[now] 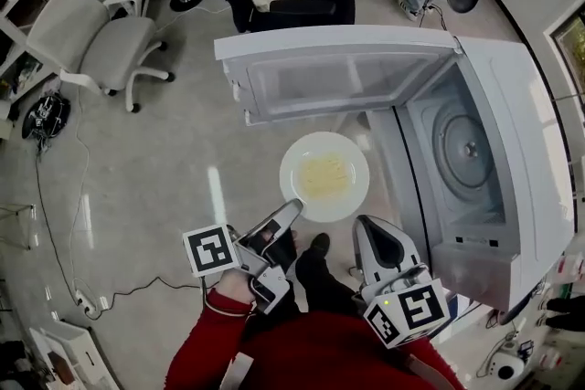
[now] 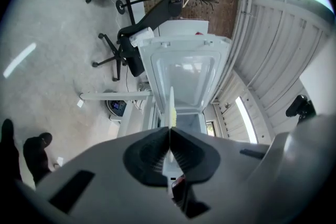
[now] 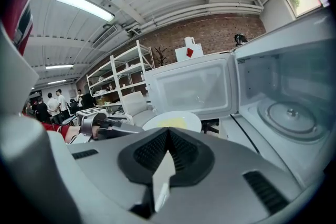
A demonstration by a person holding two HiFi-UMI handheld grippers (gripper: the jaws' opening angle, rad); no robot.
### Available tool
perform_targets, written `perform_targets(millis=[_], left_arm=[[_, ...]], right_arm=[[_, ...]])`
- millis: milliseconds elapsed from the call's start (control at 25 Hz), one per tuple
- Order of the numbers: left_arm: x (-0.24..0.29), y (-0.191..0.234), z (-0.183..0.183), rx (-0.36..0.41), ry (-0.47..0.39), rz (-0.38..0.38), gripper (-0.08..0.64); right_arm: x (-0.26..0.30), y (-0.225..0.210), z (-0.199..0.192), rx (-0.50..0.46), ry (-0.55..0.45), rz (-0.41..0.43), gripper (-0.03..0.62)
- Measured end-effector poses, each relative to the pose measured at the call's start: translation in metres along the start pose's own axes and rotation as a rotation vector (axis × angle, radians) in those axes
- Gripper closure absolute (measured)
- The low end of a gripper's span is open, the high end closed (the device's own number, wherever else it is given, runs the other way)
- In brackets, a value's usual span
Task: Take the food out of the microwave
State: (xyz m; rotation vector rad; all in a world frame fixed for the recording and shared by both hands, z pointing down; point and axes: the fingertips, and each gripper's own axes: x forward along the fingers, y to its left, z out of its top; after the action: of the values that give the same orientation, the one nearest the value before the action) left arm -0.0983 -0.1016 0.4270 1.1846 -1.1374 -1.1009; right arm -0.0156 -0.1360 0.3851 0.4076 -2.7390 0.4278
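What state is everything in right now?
microwave door: wide open.
turntable: bare.
plate: outside the microwave, carrying food.
left gripper: shut on the plate's rim.
right gripper: shut, empty.

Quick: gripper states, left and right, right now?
Left gripper: shut on the round white plate of yellow food.
Right gripper: shut, empty.

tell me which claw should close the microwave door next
Right, probably. The left claw is shut on the rim of the round white plate of yellow food, outside the white microwave. The right claw is shut on nothing, so it could push the open door.
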Motion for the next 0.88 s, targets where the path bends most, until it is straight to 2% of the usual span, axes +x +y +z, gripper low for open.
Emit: perform_targets(millis=[880], left_arm=[[-0.172, 0.006, 0.059, -0.025, -0.391, 0.003, 0.543]], right_arm=[[0.049, 0.132, -0.006, -0.139, 0.071, 0.277, 0.581]])
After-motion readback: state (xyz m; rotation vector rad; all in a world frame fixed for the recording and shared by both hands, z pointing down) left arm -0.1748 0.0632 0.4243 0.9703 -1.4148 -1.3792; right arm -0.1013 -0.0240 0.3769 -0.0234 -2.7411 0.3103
